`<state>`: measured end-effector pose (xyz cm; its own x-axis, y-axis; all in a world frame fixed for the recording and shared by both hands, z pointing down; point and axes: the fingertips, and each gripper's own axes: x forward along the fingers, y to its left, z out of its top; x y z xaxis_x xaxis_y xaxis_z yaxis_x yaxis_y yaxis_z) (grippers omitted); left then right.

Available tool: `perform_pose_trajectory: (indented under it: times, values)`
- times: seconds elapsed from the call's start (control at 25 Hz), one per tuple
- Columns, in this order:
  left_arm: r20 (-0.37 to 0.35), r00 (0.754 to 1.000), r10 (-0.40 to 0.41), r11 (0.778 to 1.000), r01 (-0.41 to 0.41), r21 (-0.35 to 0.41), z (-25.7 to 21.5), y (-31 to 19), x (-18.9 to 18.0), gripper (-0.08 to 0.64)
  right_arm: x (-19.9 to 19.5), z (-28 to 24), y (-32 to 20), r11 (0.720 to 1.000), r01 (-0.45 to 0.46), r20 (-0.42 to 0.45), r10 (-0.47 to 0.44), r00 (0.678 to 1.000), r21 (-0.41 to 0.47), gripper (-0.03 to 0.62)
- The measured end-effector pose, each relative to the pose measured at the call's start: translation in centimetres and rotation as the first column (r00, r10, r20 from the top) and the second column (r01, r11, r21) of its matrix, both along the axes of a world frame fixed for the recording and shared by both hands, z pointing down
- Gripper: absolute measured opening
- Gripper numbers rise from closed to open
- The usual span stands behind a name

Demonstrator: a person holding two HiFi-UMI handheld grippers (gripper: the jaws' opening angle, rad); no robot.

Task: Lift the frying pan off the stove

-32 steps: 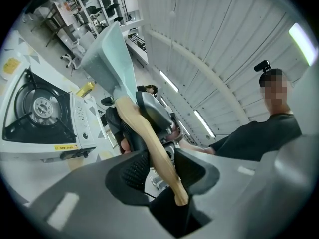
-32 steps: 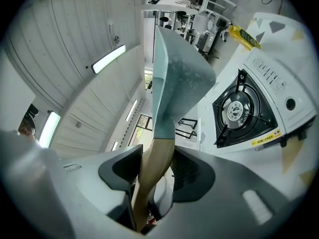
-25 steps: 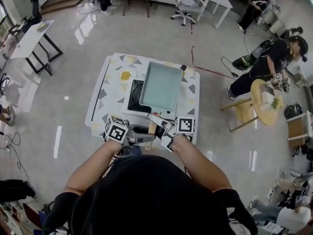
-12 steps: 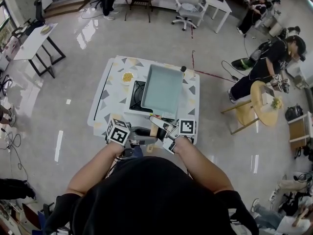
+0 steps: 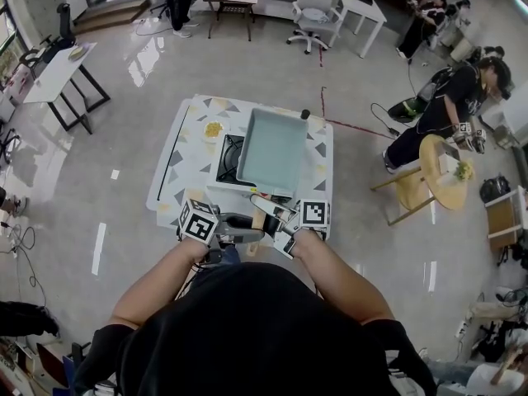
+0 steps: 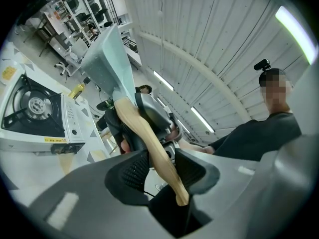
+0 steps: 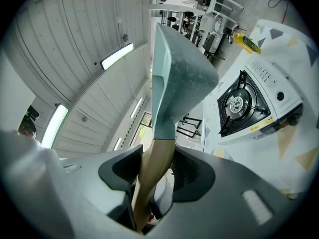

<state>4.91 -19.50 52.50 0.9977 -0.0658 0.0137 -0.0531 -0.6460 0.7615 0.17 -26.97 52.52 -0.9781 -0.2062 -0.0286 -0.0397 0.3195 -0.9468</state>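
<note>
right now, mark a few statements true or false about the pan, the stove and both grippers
1. The left gripper and the right gripper are both shut on the wooden handle of the frying pan. True.
2. The frying pan is round. False: it is rectangular.
3. A small dish of yellow food sits on the table beside the stove. True.
4. The frying pan rests on the burner. False: it is held up clear, and the burner is bare.

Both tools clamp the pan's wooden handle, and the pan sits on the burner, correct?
Not quite. The left tool and right tool do clamp the handle, but the pan is off the burner: the right gripper view shows it bare, with the pan held clear of it.
</note>
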Motion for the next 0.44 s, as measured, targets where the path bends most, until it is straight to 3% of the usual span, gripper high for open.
perform_pose_trajectory:
  times: [0.44]
  values:
    - [-0.005,1.0,0.011,1.0,-0.011,-0.009,0.24,0.49,0.3,0.164,0.51,0.81,0.3,1.0,-0.011,-0.024,0.011,1.0,-0.003,0.204]
